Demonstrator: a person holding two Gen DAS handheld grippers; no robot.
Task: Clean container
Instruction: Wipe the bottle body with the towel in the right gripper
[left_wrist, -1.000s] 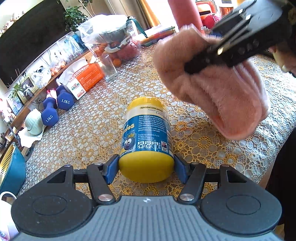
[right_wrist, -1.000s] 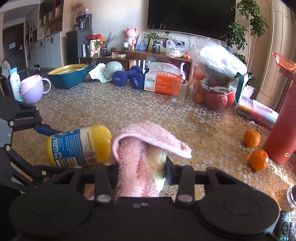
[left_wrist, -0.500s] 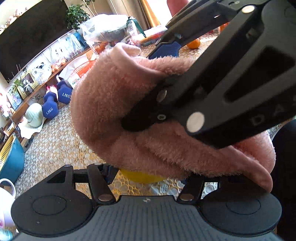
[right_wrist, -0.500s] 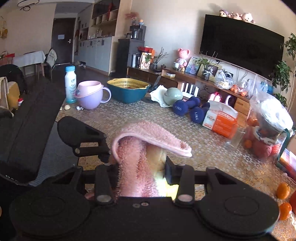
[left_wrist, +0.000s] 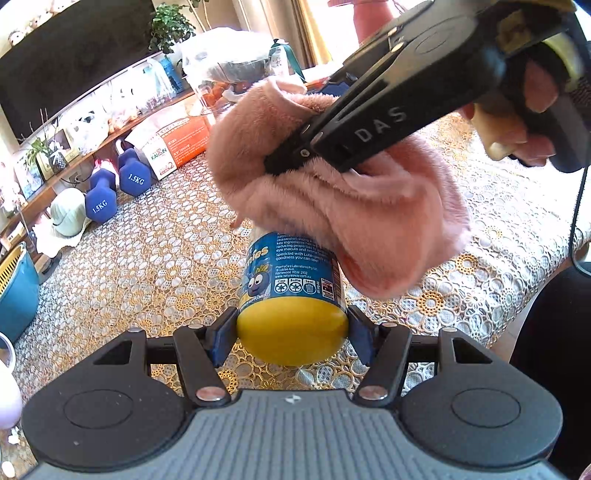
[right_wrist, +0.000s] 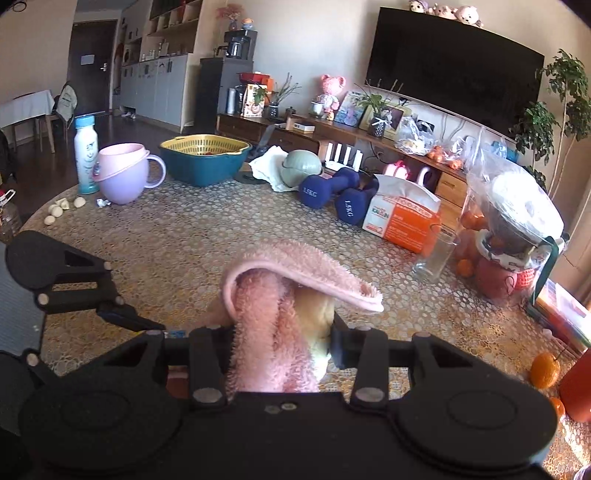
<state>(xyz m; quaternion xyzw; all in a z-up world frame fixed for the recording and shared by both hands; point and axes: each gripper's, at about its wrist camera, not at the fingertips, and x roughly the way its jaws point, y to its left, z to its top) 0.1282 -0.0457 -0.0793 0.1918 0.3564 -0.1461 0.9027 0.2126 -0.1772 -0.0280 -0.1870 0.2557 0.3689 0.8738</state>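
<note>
A yellow container with a blue label (left_wrist: 293, 295) lies lengthwise in my left gripper (left_wrist: 291, 334), which is shut on its yellow end. A fluffy pink cloth (left_wrist: 343, 218) rests on the container's far end and hides its cap. My right gripper (right_wrist: 282, 332) is shut on that pink cloth (right_wrist: 269, 332). In the left wrist view the right gripper reaches in from the upper right, held by a person's hand (left_wrist: 517, 110). In the right wrist view the left gripper's fingers (right_wrist: 125, 319) show at left, and the container is hidden beneath the cloth.
The table wears a gold lace cloth (left_wrist: 155, 266). Blue dumbbells (right_wrist: 332, 195), an orange tissue box (right_wrist: 402, 221), an empty glass (right_wrist: 434, 258), a fruit bag (right_wrist: 513, 236), a teal basket (right_wrist: 205, 162), a lilac cup (right_wrist: 123, 177) and oranges (right_wrist: 545, 369) stand around it.
The pink cloth and right gripper, which filled the left wrist view half a second ago, have drawn back toward the container's far end, uncovering the label.
</note>
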